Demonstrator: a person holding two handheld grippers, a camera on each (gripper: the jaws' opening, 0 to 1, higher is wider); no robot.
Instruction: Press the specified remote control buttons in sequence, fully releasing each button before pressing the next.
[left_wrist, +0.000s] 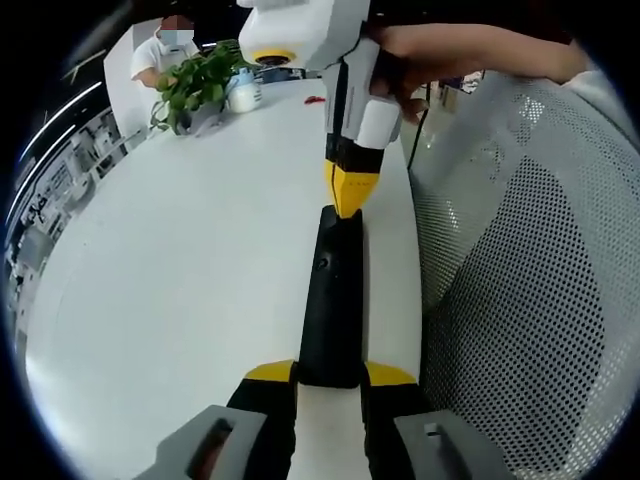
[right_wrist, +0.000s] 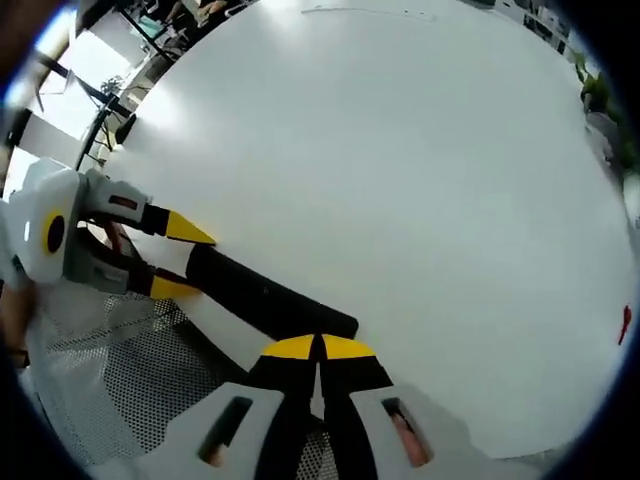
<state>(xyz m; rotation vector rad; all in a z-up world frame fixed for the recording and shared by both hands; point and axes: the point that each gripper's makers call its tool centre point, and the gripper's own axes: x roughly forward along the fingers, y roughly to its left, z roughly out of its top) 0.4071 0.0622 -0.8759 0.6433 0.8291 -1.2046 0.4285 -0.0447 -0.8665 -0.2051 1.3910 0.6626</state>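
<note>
At the table's (left_wrist: 180, 260) edge, I hold the remote (left_wrist: 330, 300) steady.
My left gripper (left_wrist: 330, 378) clamps its near end so it can't slide; my right gripper (right_wrist: 318, 348), tips pinched together, pokes down onto the far end's buttons.

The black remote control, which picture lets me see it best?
The left gripper view. There the remote control runs lengthwise up the middle, held at its near end by the left gripper, with the right gripper at its far end. The right gripper view shows the remote control slanted, its end hidden behind yellow tips.
</note>
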